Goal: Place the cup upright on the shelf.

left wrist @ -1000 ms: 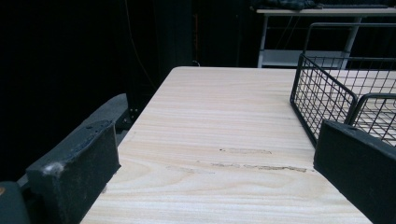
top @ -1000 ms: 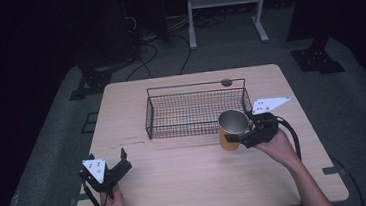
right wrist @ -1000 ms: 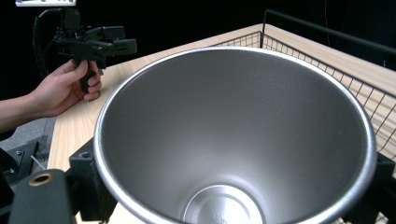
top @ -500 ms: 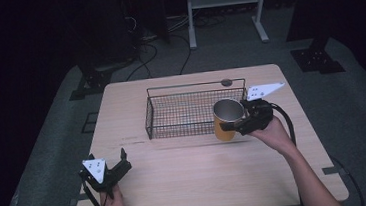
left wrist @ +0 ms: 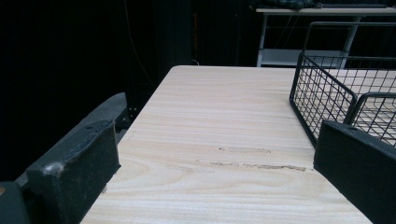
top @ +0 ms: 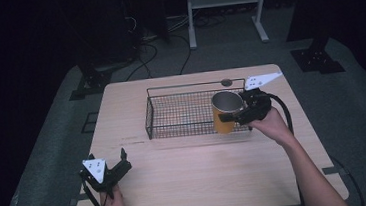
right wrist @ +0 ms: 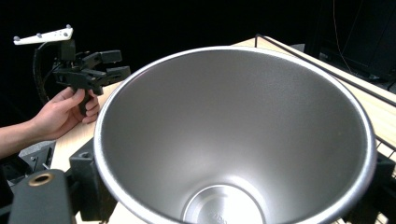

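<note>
While my right gripper (top: pixel 234 115) pinches metal cup (top: pixel 225 111) above wire basket (top: pixel 182 114) right end, I keep cup upright, clear front rim, lower straight onto basket floor, then release. Left gripper (top: pixel 117 165) idle, jaws spread, near table (top: pixel 197 177) front-left corner.

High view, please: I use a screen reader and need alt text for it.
The right tongs hold an upright yellow metal cup at the right end of a black wire basket on a wooden table. The left tongs, open and holding nothing, sit near the table's front left corner.
</note>
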Demonstrator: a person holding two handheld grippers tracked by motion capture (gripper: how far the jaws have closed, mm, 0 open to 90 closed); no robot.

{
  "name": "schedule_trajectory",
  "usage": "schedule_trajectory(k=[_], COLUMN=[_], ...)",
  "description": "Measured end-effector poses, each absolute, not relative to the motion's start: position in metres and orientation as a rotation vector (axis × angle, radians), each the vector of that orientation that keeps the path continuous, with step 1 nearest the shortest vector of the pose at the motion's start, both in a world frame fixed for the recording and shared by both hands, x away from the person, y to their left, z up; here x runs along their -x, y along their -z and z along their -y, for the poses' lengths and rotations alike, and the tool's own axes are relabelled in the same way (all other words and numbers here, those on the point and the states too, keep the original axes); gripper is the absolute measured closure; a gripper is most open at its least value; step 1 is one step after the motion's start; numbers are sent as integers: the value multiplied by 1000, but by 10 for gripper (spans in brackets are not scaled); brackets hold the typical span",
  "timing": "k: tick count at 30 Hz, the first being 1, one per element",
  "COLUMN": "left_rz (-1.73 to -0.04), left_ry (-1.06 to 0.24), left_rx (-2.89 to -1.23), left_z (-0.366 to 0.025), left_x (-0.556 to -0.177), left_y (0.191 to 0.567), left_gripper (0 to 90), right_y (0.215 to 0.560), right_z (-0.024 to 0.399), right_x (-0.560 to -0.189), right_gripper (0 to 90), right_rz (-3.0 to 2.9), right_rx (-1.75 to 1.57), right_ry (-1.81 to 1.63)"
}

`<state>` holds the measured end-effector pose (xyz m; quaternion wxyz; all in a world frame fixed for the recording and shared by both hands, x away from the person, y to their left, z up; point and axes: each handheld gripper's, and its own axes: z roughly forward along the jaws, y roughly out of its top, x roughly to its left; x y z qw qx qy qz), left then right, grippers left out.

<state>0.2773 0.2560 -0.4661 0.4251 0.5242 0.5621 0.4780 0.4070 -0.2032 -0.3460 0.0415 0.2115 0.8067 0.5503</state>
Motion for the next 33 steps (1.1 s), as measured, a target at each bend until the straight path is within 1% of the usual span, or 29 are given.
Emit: schedule_trajectory(k=[16, 33], left_rz=[-1407, -1404], left_ry=[-1191, -1192], left_rx=[-1313, -1313], left_z=[-257, -256], left_x=[-277, -277], left_y=[466, 466], left_gripper=[0, 0], right_y=[327, 322], right_z=[188, 175], right_x=[-434, -458], right_gripper=[129, 129], right_rz=[-2498, -2518], right_rx=[-639, -639], right_ry=[-1642, -1608])
